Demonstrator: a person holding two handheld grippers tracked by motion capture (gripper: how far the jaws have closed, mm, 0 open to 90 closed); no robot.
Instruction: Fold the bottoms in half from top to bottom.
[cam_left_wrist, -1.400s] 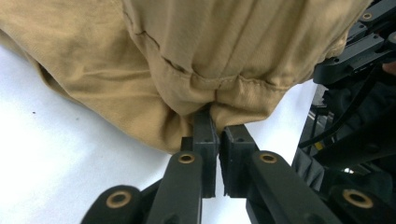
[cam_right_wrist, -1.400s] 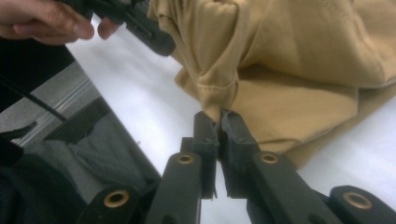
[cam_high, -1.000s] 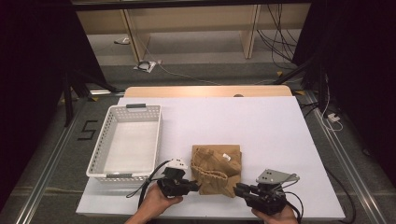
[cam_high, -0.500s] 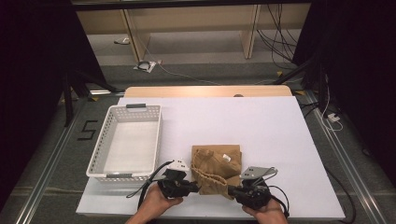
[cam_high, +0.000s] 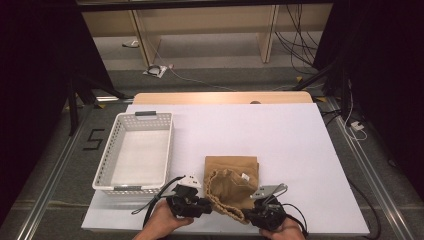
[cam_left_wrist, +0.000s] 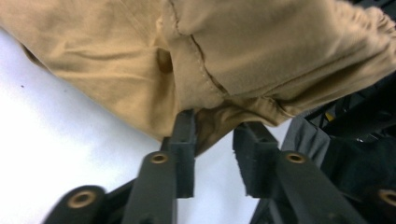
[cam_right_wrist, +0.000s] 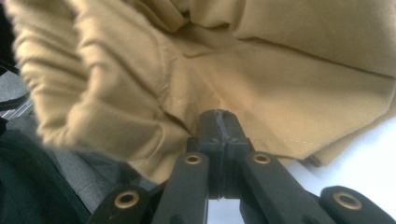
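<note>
Hands low at the table's near edge: left tool (cam_left_wrist: 212, 154) spread at tan cloth (cam_high: 232, 185), right tool (cam_right_wrist: 219, 140) pressed together against it.

Looks forward and down from above the near edge of the white table (cam_high: 300, 145), well back, taking in the whole top and the floor beyond. Rides low on each gripper, facing along its black jaws, very near the tan cloth bag (cam_left_wrist: 224, 51) (cam_right_wrist: 261, 79) (cam_high: 231, 182). Shares that bag and a patch of table across all three.
</note>
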